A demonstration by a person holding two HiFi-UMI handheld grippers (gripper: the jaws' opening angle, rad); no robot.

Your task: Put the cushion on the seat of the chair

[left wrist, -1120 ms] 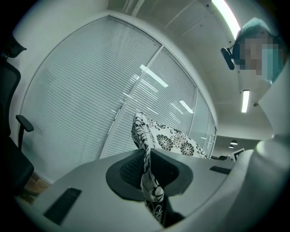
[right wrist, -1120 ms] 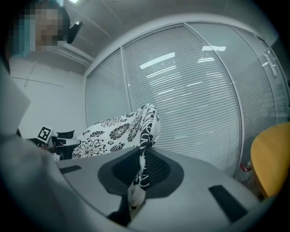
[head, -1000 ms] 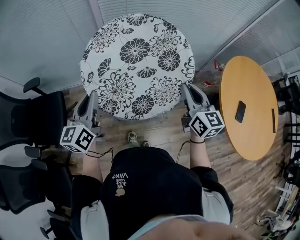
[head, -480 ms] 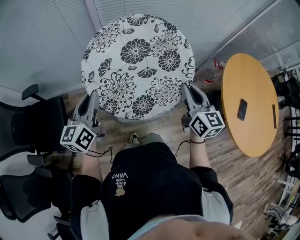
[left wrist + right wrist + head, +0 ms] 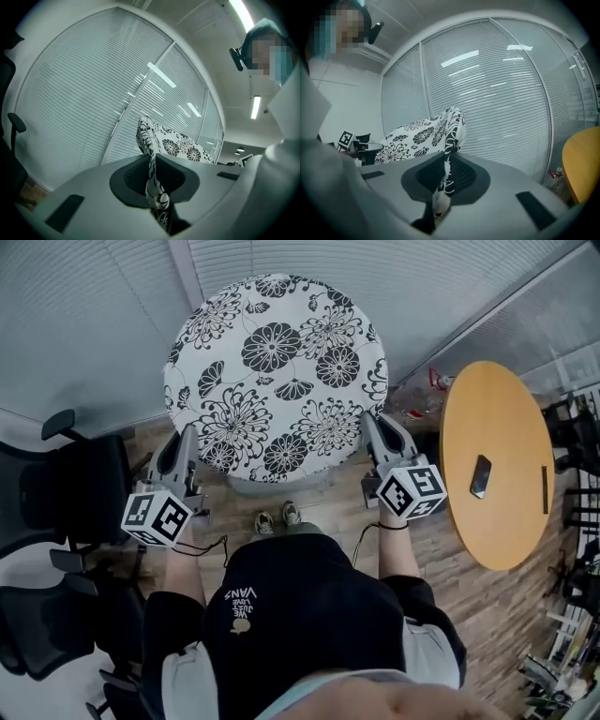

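Round wooden table point(image 5: 497, 409) at right, dark phone point(image 5: 480, 475) on it; blinds point(image 5: 84, 324) behind; wood-plank floor point(image 5: 478, 615).

Head view overhead; gripper views closely face cushion point(image 5: 272, 371).

Black flowers, leaves and scrolls printed over white all across the cushion point(image 5: 274, 376). Mid grey on the left gripper point(image 5: 185, 439) and the right gripper point(image 5: 372, 426), paler grey up close, with dark charcoal, finely dotted pads point(image 5: 136, 176). White cube point(image 5: 155, 517) at the back of each, marked with black squares. Warm orange-tan on the round desk point(image 5: 492, 521), with a black phone point(image 5: 480, 475) on it. Brown wood-grain planks for the floor point(image 5: 469, 606). Pale grey-white horizontal slats on the blinds point(image 5: 84, 324). Black on the office chairs point(image 5: 66, 488). Black shirt point(image 5: 300, 615) with small white lettering.
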